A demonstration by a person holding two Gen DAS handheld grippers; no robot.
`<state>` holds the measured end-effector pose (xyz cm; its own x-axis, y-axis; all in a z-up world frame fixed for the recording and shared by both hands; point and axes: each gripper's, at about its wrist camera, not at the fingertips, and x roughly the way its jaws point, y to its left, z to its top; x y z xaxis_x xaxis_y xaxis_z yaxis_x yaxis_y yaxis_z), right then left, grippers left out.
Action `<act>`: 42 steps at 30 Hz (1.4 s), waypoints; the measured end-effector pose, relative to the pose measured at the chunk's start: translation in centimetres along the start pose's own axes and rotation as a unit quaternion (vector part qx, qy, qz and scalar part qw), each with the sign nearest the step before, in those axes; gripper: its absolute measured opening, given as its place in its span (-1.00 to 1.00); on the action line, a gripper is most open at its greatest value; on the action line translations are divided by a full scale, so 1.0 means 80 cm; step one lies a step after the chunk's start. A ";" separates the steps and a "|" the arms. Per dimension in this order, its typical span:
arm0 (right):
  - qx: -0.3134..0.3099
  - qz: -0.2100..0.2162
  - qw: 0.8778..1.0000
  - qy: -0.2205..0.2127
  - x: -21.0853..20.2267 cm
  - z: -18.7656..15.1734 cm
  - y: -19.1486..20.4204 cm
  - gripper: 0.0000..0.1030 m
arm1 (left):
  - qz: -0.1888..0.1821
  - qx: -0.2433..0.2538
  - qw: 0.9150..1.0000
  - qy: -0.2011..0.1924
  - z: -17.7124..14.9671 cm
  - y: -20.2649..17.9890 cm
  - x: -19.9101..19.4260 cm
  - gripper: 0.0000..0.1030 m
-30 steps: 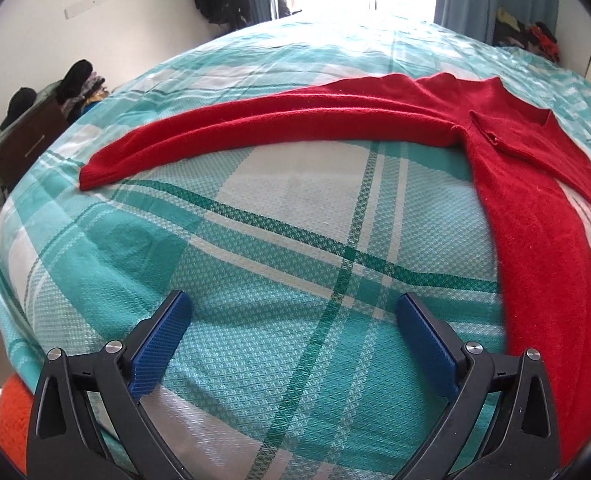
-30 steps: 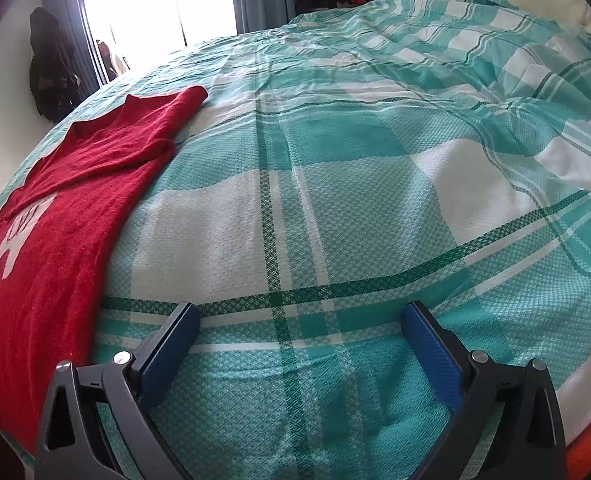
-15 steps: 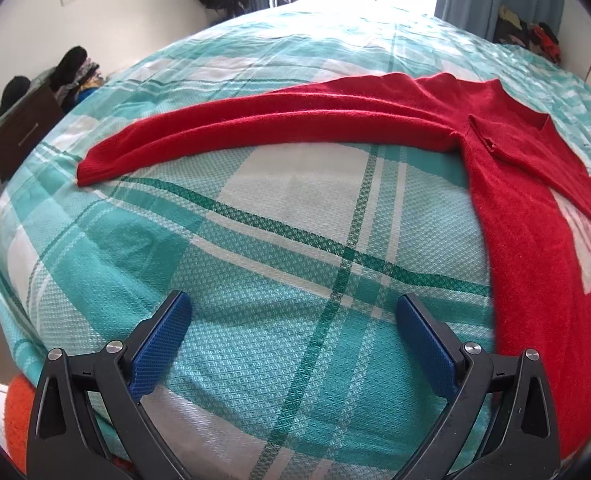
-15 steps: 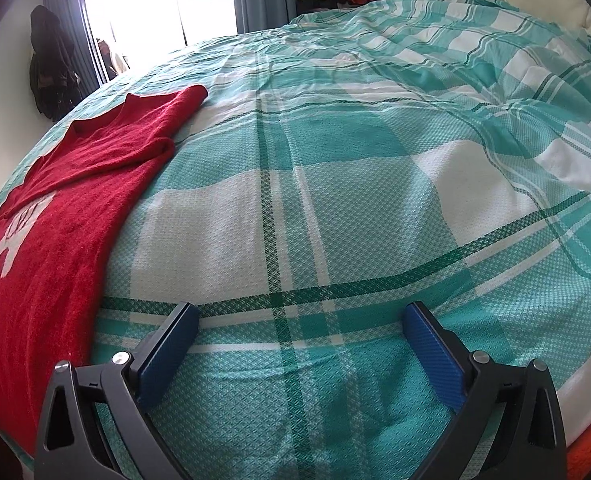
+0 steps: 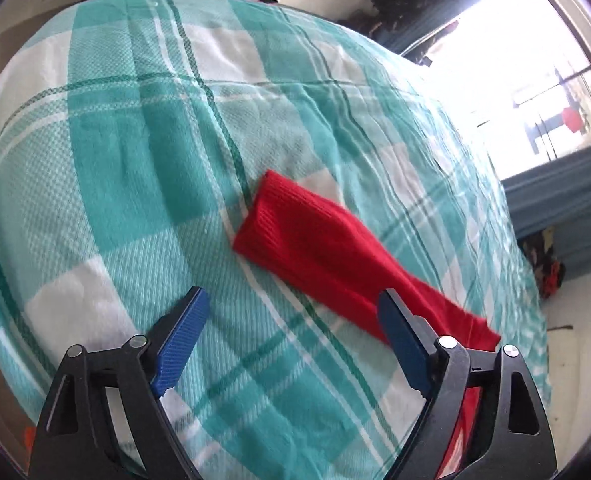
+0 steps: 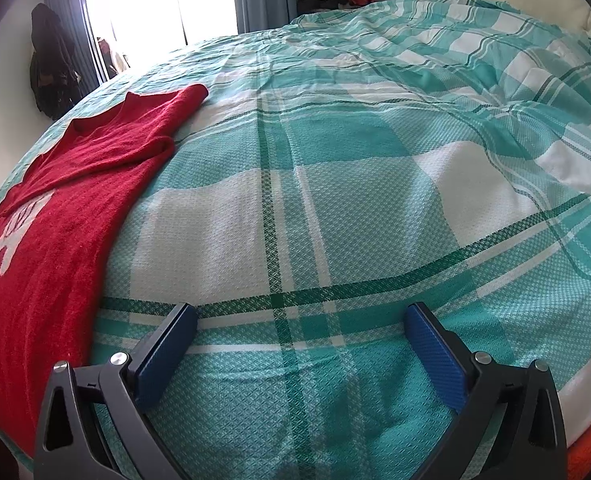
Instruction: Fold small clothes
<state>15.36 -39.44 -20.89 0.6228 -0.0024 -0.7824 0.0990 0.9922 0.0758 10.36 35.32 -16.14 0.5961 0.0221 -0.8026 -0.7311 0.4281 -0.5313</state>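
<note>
Left tongs (image 5: pixel 291 328): jaws closing, nothing between them yet, aimed just short of the red sweater's sleeve cuff (image 5: pixel 265 216), presumably to fold the sleeve inward. Right tongs (image 6: pixel 301 354): wide open, empty, beside the sweater body (image 6: pixel 51 216). Sweater lies flat on the plaid bedspread (image 6: pixel 375 200); no obstruction seen.

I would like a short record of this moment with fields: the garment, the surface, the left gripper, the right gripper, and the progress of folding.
garment: red sweater, lying flat, white motif on the front
sleeve: sleeve stretched out, its cuff end free on the cover
surface: bedspread, teal and white check
left gripper: left gripper above the sleeve, jaws closing, nothing gripped between them
right gripper: right gripper open over bare bedspread, beside the sweater
progress: no fold visible yet
</note>
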 end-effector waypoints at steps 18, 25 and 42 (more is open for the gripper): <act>0.002 -0.004 1.000 -0.002 0.000 0.000 0.000 1.00 | -0.078 0.206 0.972 -0.081 -0.032 -0.279 -0.045 -0.88; 0.004 -0.003 1.000 0.002 0.001 0.003 0.000 1.00 | -0.204 0.423 0.882 -0.047 -0.253 -0.529 -0.062 -0.70; 0.005 0.000 1.000 0.004 0.003 0.003 -0.001 1.00 | 0.023 0.468 0.882 0.046 -0.304 -0.298 0.028 0.08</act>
<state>15.66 -39.52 -20.95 0.6171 -0.0018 -0.7869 0.1063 0.9910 0.0810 21.10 3.16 -11.88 0.5121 0.0036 -0.8589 -0.1337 0.9881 -0.0755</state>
